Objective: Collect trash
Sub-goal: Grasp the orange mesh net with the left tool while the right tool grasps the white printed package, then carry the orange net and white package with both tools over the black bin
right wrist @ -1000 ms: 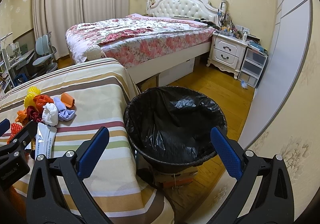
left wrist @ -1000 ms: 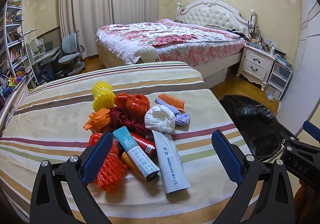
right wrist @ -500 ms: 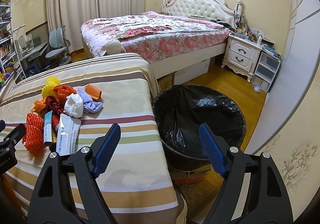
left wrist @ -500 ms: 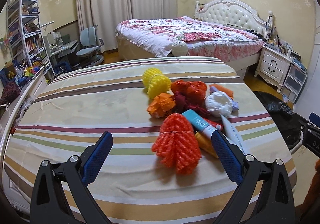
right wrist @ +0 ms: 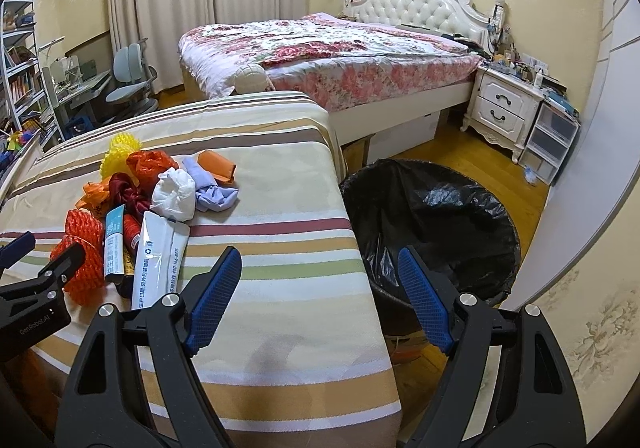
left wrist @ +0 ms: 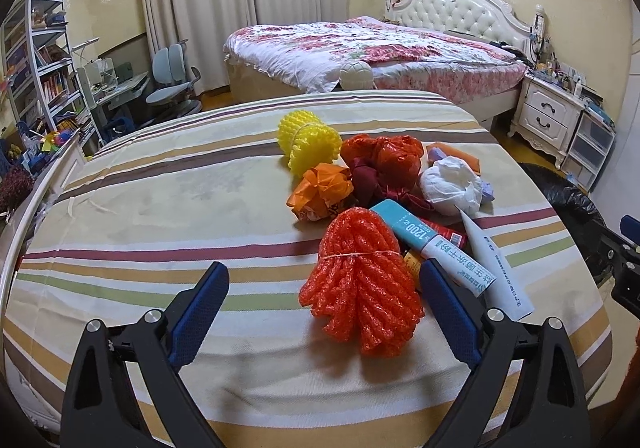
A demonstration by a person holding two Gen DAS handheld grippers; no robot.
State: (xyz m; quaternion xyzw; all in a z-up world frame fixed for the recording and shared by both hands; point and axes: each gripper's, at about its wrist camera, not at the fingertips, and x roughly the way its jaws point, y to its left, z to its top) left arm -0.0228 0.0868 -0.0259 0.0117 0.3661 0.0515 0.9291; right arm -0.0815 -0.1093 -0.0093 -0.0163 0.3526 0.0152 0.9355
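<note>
A pile of trash lies on the striped table (left wrist: 160, 208): an orange foam net (left wrist: 362, 284), a yellow foam net (left wrist: 308, 142), crumpled red plastic (left wrist: 380, 160), a white wad (left wrist: 452, 186), a teal tube (left wrist: 432, 246) and a white pouch (left wrist: 496, 272). My left gripper (left wrist: 324, 308) is open and empty, low over the table, with the orange net between its fingers and near the right one. My right gripper (right wrist: 320, 292) is open and empty over the table's right edge. A bin with a black liner (right wrist: 432, 224) stands on the floor beside the table.
A bed (left wrist: 380, 52) stands beyond the table. A white nightstand (right wrist: 504, 108) and plastic drawers (right wrist: 552, 140) are at the right wall. A desk, a chair (left wrist: 172, 84) and bookshelves (left wrist: 36, 60) are at the left. Wooden floor surrounds the bin.
The left gripper has swung left and closer, so the orange net now lies between its fingers. The right gripper has turned left toward the table and its jaws have narrowed.
</note>
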